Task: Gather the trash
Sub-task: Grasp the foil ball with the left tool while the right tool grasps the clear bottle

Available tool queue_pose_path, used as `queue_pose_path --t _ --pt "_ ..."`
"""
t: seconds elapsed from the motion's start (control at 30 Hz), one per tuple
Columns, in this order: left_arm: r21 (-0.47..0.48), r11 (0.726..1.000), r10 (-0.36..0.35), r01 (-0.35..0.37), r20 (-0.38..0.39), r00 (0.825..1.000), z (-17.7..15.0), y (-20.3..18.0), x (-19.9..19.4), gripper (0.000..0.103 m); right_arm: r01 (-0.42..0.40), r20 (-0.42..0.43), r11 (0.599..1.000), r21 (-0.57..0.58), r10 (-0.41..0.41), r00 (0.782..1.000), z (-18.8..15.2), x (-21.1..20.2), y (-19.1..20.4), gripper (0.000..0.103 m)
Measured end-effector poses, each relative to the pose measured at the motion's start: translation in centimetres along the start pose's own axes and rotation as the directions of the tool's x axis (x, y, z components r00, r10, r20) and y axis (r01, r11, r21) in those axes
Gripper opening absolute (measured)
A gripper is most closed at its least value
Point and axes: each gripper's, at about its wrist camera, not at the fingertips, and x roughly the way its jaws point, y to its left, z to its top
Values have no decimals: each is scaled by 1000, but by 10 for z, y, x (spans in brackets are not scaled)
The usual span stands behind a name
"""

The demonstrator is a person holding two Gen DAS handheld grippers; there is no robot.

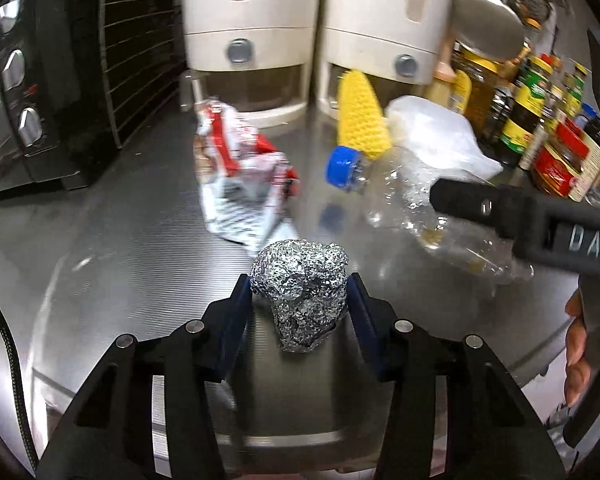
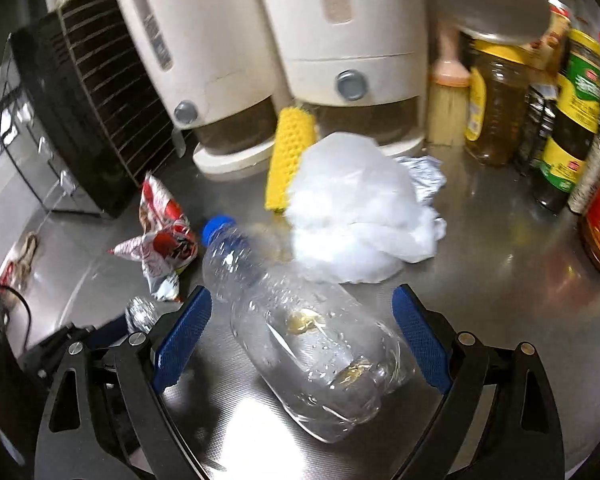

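Left gripper (image 1: 300, 292) pinches the foil ball (image 1: 300, 284); right gripper (image 2: 300, 336) stands spread around the bottle (image 2: 300, 344). Behind the bottle, a plastic bag (image 2: 356, 208), wrapper (image 2: 160, 240) and jars (image 2: 576, 120) crowd the counter (image 2: 500, 260).

steel counter (image 2: 500, 280) bearing bottle (image 2: 308, 344), wrapper (image 2: 164, 240), bag (image 2: 356, 208).

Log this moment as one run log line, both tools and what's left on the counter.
left tool: shut on foil ball | right tool: open around plastic bottle | remaining: snack wrapper, white plastic bag

Dim, motion-blurred, fisheye-warped, glary steel
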Motion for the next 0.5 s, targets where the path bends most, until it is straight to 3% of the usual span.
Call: queue_pose_path --t 0.2,0.27,0.33,0.5 --pt "-37 999 21 -21 -7 1000 -3 19 -3 46 -35 -64 998 -56 31 997 -9 16 22 91" --pt "-39 999 32 -32 -5 999 -7 23 -6 46 -33 -72 998 -59 29 997 -11 20 24 84" --pt "-41 998 37 -37 -5 999 -9 25 -8 46 -53 -89 997 -47 49 995 -13 24 25 64" --pt "-48 998 32 -32 2 999 -15 25 -16 46 -52 -74 998 -47 48 996 -21 17 27 63"
